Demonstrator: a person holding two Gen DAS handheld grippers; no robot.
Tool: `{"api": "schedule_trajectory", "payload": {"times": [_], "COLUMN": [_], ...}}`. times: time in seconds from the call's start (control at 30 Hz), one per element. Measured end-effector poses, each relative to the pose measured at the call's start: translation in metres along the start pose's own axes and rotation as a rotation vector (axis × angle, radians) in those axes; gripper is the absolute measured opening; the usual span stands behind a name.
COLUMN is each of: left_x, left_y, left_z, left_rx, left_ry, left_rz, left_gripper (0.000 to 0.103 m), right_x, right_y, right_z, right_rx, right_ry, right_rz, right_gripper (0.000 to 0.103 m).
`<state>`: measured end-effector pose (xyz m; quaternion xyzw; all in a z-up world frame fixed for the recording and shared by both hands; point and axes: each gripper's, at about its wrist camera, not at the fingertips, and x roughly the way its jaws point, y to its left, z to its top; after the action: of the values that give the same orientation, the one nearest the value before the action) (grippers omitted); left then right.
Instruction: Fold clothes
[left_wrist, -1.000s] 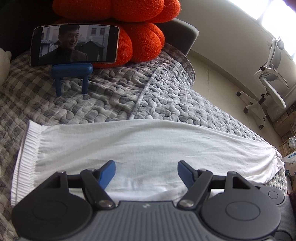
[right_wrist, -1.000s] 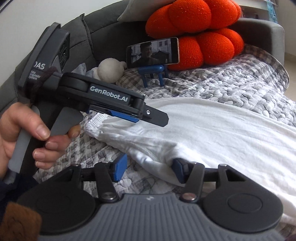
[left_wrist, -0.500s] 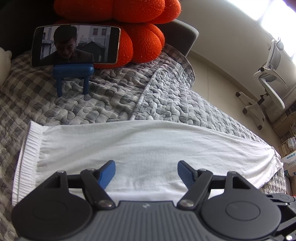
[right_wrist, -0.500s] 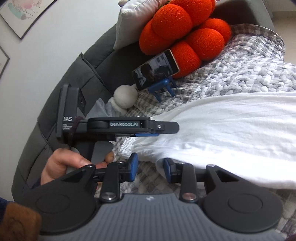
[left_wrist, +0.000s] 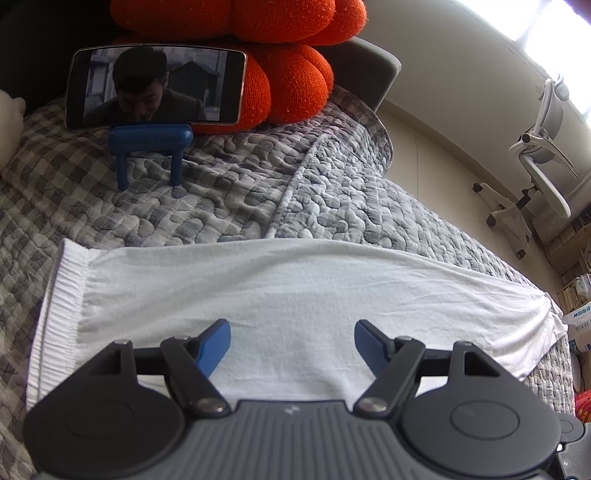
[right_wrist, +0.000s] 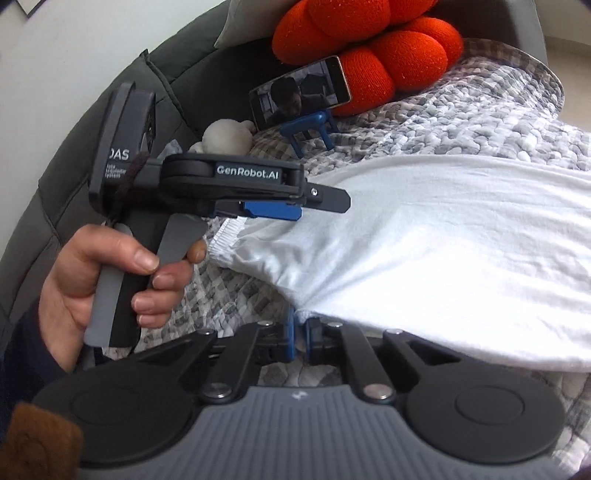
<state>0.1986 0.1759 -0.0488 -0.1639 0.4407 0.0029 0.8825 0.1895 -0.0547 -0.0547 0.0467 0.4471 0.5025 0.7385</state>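
Observation:
A white garment (left_wrist: 295, 288) lies spread flat across the grey quilt (left_wrist: 221, 192), its ribbed band (left_wrist: 55, 302) at the left end. My left gripper (left_wrist: 291, 339) hovers over the near part of the cloth, jaws wide open with nothing pinched. In the right wrist view the same left gripper (right_wrist: 332, 201) is held by a hand (right_wrist: 110, 280) just above the banded end of the garment (right_wrist: 443, 240). My right gripper (right_wrist: 303, 332) is closing at the garment's near edge, and a bunched corner of white cloth sits pinched between its blue pads (right_wrist: 291, 334).
A phone (left_wrist: 155, 85) on a blue stand plays a video at the back, in front of an orange knotted cushion (left_wrist: 288, 85). A white plush toy (right_wrist: 225, 136) sits by the dark sofa back. An office chair (left_wrist: 543, 147) stands on the floor at right.
The right jaws went from half open to nearly shut, gathering the garment's near edge between them, and the right view rolled. The left gripper stayed put and open.

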Motion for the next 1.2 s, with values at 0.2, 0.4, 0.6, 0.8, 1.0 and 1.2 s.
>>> {"api": "schedule_trajectory", "payload": {"times": [0.2, 0.4, 0.6, 0.8, 1.0, 1.2], "left_x": [0.003, 0.005, 0.006, 0.006, 0.006, 0.008], "left_y": [0.0, -0.002, -0.004, -0.006, -0.007, -0.01], "left_z": [-0.002, -0.002, -0.002, -0.003, -0.003, -0.003], "left_rx": [0.012, 0.024, 0.036, 0.047, 0.051, 0.062], "left_ry": [0.006, 0.009, 0.012, 0.013, 0.015, 0.017], "left_rz": [0.018, 0.031, 0.041, 0.043, 0.045, 0.051], "left_gripper": [0.075, 0.075, 0.075, 0.075, 0.075, 0.075], "right_x": [0.005, 0.007, 0.011, 0.01, 0.004, 0.009], "right_y": [0.004, 0.005, 0.01, 0.007, 0.012, 0.009], "right_z": [-0.001, -0.001, -0.003, -0.003, -0.002, -0.005], "right_rx": [-0.018, 0.009, 0.001, 0.009, -0.01, -0.007], "right_ry": [0.027, 0.032, 0.051, 0.067, 0.056, 0.087], "right_rz": [0.009, 0.009, -0.012, -0.039, -0.039, -0.069], "right_gripper": [0.009, 0.012, 0.015, 0.015, 0.015, 0.015]}}
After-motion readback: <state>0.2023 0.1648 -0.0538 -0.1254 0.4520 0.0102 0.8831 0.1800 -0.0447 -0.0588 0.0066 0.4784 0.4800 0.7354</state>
